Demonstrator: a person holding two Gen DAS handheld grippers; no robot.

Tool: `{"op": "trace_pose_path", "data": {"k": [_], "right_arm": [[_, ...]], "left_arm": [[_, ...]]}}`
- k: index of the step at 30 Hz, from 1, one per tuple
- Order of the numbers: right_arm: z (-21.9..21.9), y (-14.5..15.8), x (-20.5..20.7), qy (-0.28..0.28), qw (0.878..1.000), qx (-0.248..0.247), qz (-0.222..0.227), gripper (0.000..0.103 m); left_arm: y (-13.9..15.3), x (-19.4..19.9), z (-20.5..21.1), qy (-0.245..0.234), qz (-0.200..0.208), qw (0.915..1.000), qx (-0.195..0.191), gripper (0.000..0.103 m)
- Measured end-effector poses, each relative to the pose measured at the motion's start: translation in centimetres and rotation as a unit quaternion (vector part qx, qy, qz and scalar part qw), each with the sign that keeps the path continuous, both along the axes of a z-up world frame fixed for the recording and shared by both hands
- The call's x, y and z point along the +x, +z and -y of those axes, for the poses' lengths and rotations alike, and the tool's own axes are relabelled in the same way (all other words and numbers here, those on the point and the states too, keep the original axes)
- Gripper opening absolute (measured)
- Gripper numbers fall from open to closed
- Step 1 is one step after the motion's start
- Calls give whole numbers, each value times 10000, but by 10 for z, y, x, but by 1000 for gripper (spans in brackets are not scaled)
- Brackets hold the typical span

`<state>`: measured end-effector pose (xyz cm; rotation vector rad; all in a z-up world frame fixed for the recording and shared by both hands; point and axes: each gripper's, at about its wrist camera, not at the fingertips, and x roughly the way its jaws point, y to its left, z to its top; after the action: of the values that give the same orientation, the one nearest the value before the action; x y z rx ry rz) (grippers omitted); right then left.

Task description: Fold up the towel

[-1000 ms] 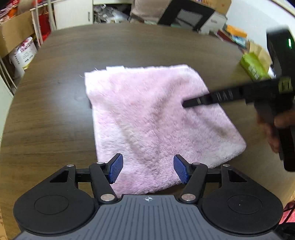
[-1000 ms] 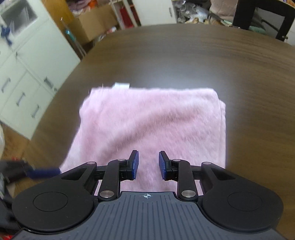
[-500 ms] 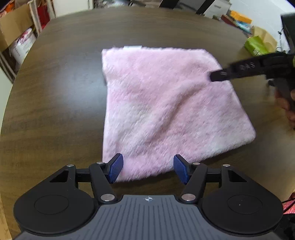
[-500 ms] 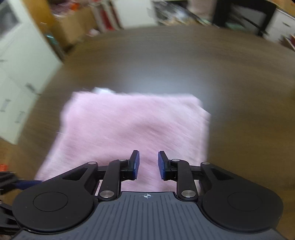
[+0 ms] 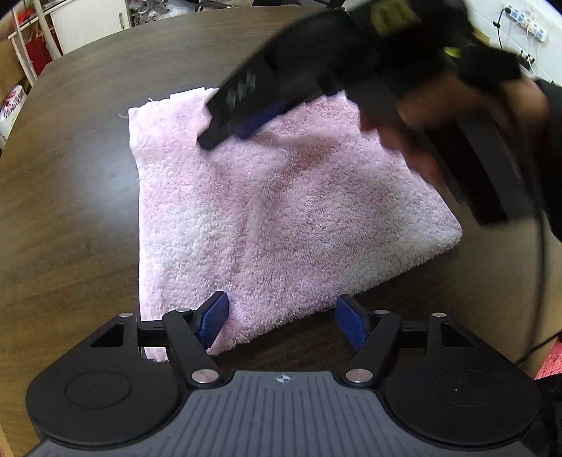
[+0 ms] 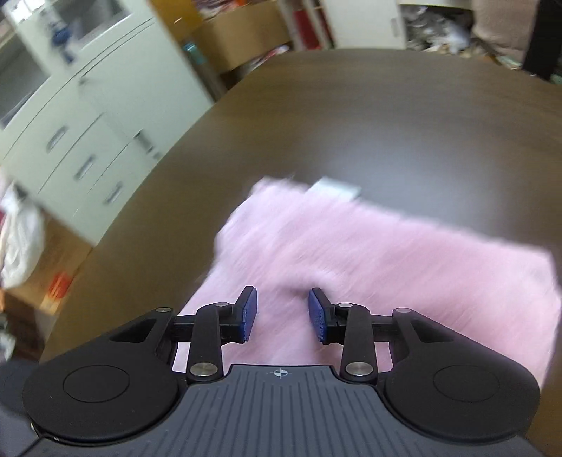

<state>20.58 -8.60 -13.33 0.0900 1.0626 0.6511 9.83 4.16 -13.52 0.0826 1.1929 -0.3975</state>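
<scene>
A pink fluffy towel [image 5: 281, 204] lies folded into a rough square on the dark wooden table [image 5: 70, 211]. My left gripper [image 5: 282, 325] is open at the towel's near edge, its left pad over the towel corner. My right gripper [image 6: 282, 314] is open and empty just above the towel [image 6: 386, 253]. In the left wrist view the right gripper [image 5: 242, 126] reaches in from the upper right over the towel's far part, blurred by motion. A white label [image 6: 333, 188] sticks out at the towel's far edge.
White drawer cabinets [image 6: 70, 123] and cardboard boxes [image 6: 242, 38] stand beyond the table's far left edge. A power strip [image 5: 527, 21] hangs on the wall at the right. The table edge curves round on the left.
My right gripper has swung left across the towel toward its far left part and its jaws have opened wider. My left gripper has stayed open at the near edge.
</scene>
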Motion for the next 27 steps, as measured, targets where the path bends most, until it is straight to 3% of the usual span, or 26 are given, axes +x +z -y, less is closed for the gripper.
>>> {"op": "trace_pose_path", "data": {"k": [2, 6, 9, 11, 15, 18, 21, 24, 27], "right_arm": [[1, 6, 6, -118, 9999, 47, -10, 35], [-20, 16, -12, 1063, 9927, 551, -176, 36], [-43, 3, -13, 1471, 9884, 297, -242, 36], [-52, -6, -4, 1329, 9910, 153, -104, 33], [-23, 14, 10, 283, 9994, 61, 188, 35], [9, 19, -13, 145, 9978, 631, -118, 38], [18, -1, -33, 2, 9915, 1105, -682, 37], [20, -25, -40, -296, 9894, 1128, -864, 34], [49, -26, -45, -819, 9830, 1350, -939, 34]], "left_arm": [[2, 1, -4, 88, -10, 9999, -85, 71], [2, 6, -7, 225, -38, 9995, -217, 71], [3, 4, -2, 167, -43, 9998, -122, 71], [4, 2, -1, 138, -35, 9999, -86, 71], [13, 2, -6, 142, 102, 9998, -70, 71], [28, 9, -16, 143, 391, 9989, -223, 71], [27, 26, -14, 89, 393, 9989, -259, 71], [19, 35, -4, -78, 316, 9994, -112, 71], [5, 35, 1, -139, 164, 9996, 180, 71]]}}
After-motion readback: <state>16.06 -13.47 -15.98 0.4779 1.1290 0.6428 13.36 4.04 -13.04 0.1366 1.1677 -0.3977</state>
